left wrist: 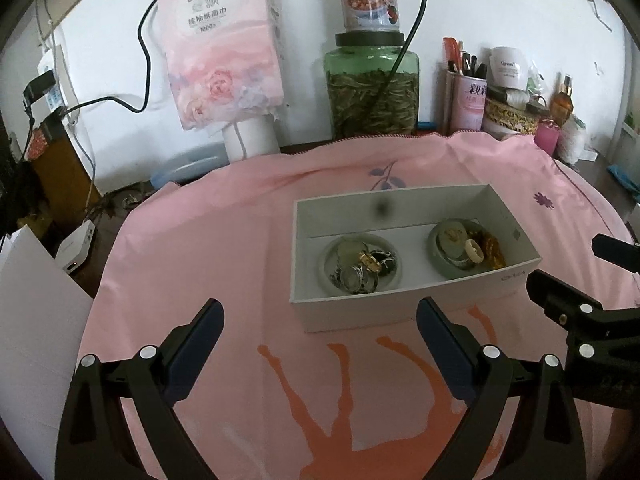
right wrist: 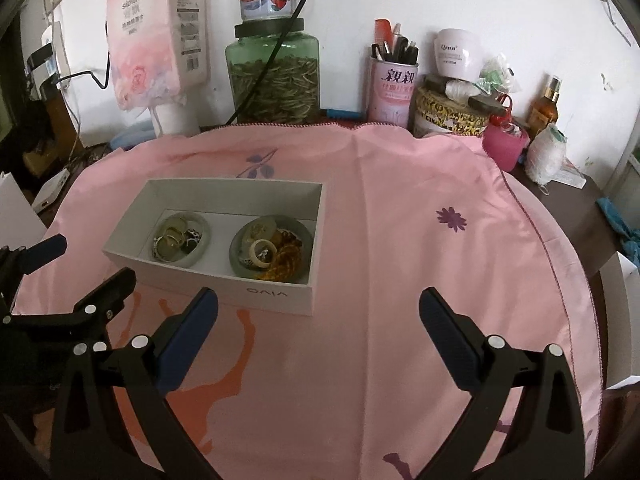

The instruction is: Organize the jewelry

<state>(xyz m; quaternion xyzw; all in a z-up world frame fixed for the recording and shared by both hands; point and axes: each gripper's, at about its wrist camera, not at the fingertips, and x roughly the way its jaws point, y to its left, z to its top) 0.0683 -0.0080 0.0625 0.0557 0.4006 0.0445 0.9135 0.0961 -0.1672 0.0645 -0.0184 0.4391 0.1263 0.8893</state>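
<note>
A white box sits on the pink cloth. Inside it are two small green dishes. The left dish holds rings and silver pieces. The right dish holds a white ring and an amber bead bracelet. My left gripper is open and empty, just in front of the box. My right gripper is open and empty, in front of the box's right corner. Each gripper shows at the edge of the other's view.
A pink tablecloth covers the round table. Along the back wall stand a tissue pack, a green jar with a can on top, a pink pen cup, tins, bottles and thread. A white box sits at the right edge.
</note>
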